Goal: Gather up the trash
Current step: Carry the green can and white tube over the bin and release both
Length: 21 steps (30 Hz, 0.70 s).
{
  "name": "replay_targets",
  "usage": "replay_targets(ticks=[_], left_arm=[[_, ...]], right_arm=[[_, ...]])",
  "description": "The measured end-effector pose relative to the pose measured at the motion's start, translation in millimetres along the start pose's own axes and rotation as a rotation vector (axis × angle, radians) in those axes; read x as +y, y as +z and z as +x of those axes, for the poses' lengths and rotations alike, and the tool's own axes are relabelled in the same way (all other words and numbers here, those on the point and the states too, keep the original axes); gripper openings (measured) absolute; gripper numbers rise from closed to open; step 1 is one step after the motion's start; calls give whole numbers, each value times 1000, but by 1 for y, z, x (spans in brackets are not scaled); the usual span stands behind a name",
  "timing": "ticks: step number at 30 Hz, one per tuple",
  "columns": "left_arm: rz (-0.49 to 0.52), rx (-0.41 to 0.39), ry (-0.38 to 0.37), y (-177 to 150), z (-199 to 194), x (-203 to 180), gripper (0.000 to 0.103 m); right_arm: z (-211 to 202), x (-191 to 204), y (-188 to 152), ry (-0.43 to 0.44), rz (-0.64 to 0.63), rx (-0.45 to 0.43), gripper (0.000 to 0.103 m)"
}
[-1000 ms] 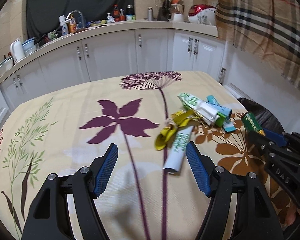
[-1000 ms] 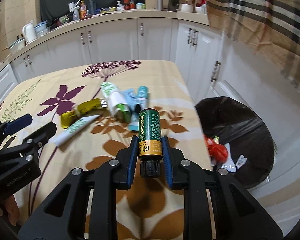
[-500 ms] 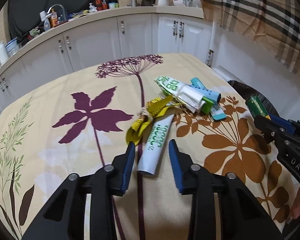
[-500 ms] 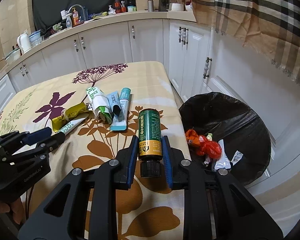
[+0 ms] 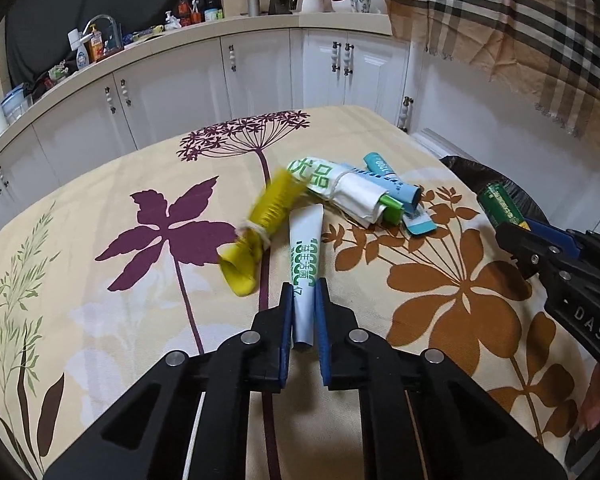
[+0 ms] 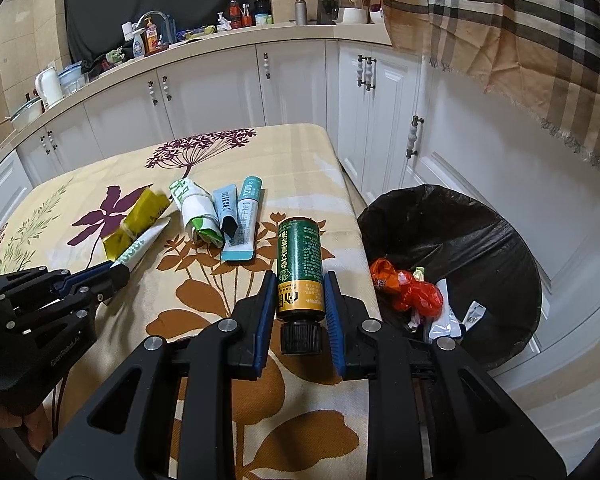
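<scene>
My left gripper (image 5: 303, 286) is closing its jaws on the near end of a white tube with green print (image 5: 306, 240), and the blue pads press on it. The tube lies on the flowered tablecloth (image 5: 100, 300). A yellow wrapper (image 5: 260, 224) sits just left of the tube, blurred. Behind are a rolled white and green wrapper (image 5: 340, 188) and two blue tubes (image 6: 240, 216). My right gripper (image 6: 300, 276) is shut on a green bottle with a black cap (image 6: 300, 264), held over the table's right edge, beside a black-lined bin (image 6: 500, 224).
The bin holds red and white scraps (image 6: 412, 292). White cabinets (image 6: 220, 92) with a cluttered counter run behind the table. A plaid cloth (image 6: 520, 40) hangs at the upper right. A hand shows at the lower left of the right wrist view.
The left jaws went from wide open to closed around the white tube's end. The yellow wrapper shifted and blurred. The right gripper kept its hold on the green bottle.
</scene>
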<state>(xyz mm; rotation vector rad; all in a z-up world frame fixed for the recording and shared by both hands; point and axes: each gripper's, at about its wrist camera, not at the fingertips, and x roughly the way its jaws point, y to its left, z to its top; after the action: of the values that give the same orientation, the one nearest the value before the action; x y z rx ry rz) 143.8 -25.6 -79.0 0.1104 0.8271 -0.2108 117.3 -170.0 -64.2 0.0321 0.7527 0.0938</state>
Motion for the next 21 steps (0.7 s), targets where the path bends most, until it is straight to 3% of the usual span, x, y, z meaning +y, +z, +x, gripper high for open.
replay_targets(ticks=[21], left_arm=[[-29, -155, -10, 15, -43, -12, 11]], right_arm=[[-30, -7, 7, -32, 9, -89, 23]])
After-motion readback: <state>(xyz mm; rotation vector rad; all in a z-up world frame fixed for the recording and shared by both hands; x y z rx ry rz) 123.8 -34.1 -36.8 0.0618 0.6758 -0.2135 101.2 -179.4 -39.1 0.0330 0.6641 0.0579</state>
